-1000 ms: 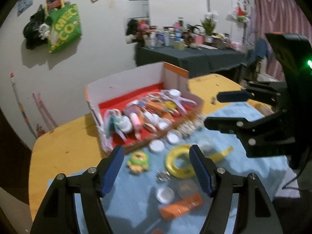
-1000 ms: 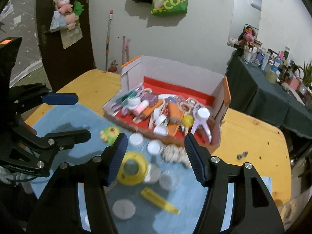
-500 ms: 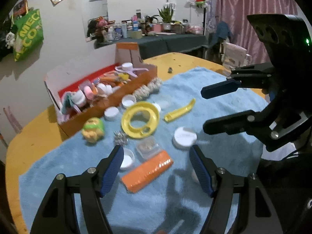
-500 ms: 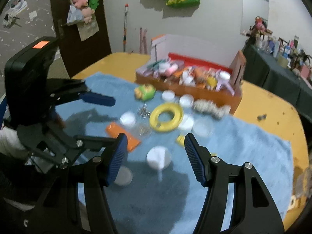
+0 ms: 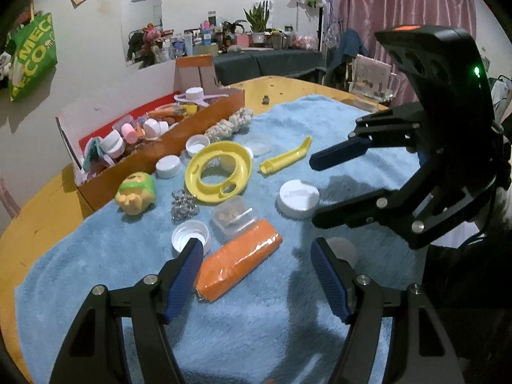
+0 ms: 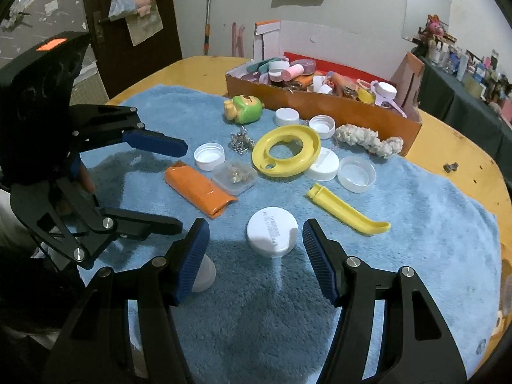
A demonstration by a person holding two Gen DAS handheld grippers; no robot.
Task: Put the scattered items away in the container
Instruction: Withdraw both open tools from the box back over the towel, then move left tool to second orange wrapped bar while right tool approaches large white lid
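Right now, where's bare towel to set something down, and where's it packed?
Free: the blue towel right of the yellow scoop, out to its edge. Also the near strip in front of the white jar lid. Crowded: between the yellow ring and the orange box, caps and bits lie close together.
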